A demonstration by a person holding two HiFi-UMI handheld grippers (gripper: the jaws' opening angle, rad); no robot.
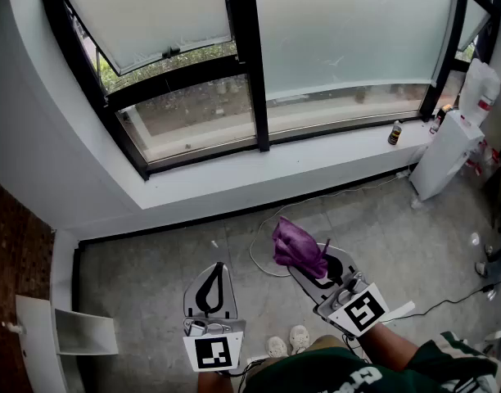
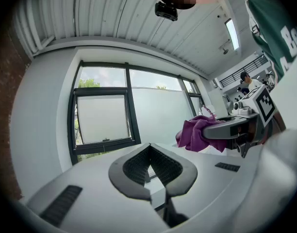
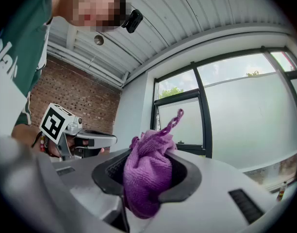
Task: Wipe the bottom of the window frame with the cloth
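Note:
A purple cloth (image 1: pixel 297 247) is bunched between the jaws of my right gripper (image 1: pixel 309 262), which is shut on it; in the right gripper view the cloth (image 3: pixel 147 176) fills the jaw gap. My left gripper (image 1: pixel 212 283) is shut with nothing in it, its tips meeting in the left gripper view (image 2: pixel 149 148). Both hang low over the floor, well short of the window. The black window frame's bottom rail (image 1: pixel 332 129) runs above the white sill (image 1: pixel 275 170). The cloth (image 2: pixel 201 134) also shows at the right of the left gripper view.
A small brown bottle (image 1: pixel 394 133) stands on the sill at the right. A white appliance (image 1: pixel 447 155) sits in the right corner. Cables (image 1: pixel 263 256) trail over the grey floor. A white box (image 1: pixel 70 330) is at lower left. One sash (image 1: pixel 152 15) is tilted open.

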